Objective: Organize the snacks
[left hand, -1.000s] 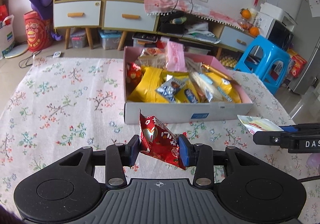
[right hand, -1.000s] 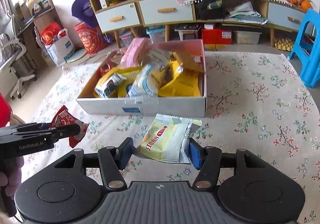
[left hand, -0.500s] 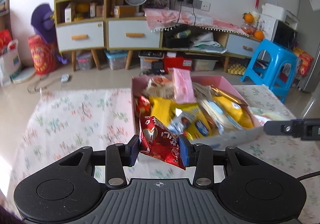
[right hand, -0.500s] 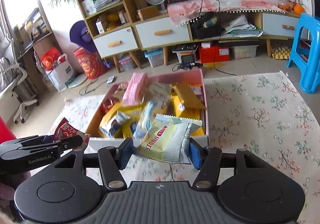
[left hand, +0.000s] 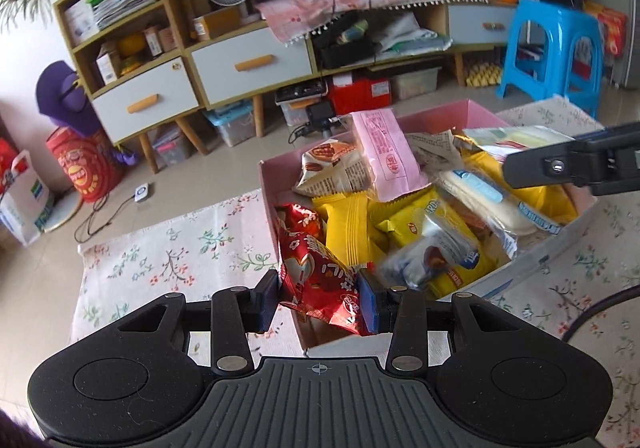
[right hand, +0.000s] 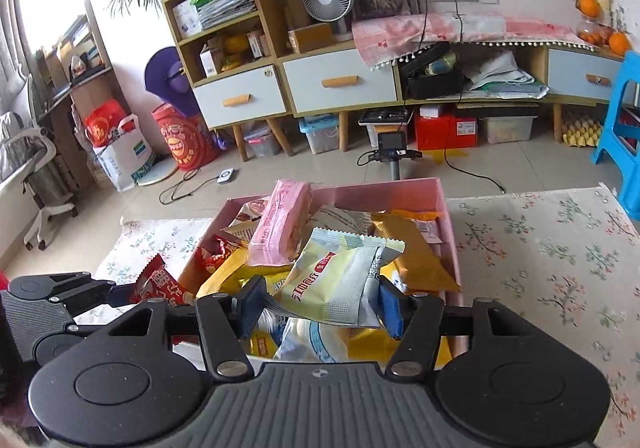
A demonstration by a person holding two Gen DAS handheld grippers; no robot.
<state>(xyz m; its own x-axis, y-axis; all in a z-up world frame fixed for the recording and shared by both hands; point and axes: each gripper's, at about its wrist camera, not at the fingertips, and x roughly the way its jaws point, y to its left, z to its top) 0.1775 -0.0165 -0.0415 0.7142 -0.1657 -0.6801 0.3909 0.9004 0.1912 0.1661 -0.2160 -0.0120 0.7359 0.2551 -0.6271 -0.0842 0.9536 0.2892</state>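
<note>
A pink box (left hand: 448,115) (right hand: 447,207) full of snack packets stands on the floral tablecloth. My left gripper (left hand: 318,298) is shut on a red snack packet (left hand: 320,280) and holds it over the box's near left corner. My right gripper (right hand: 318,306) is shut on a pale yellow-green snack packet (right hand: 340,280) and holds it above the snacks in the box. The right gripper (left hand: 576,167) also shows at the right of the left wrist view, over the box's right side. The left gripper (right hand: 60,308) shows at the left of the right wrist view with the red packet (right hand: 158,284).
The box holds yellow packets (left hand: 348,224), a pink packet (left hand: 384,151) and blue-white packets (left hand: 440,256). The floral tablecloth (right hand: 540,248) spreads right and left of the box. Beyond the table are a drawer cabinet (right hand: 340,83), a blue stool (left hand: 552,51) and floor clutter.
Both grippers have risen and moved forward from the tablecloth in front of the box to above it, each still holding its packet.
</note>
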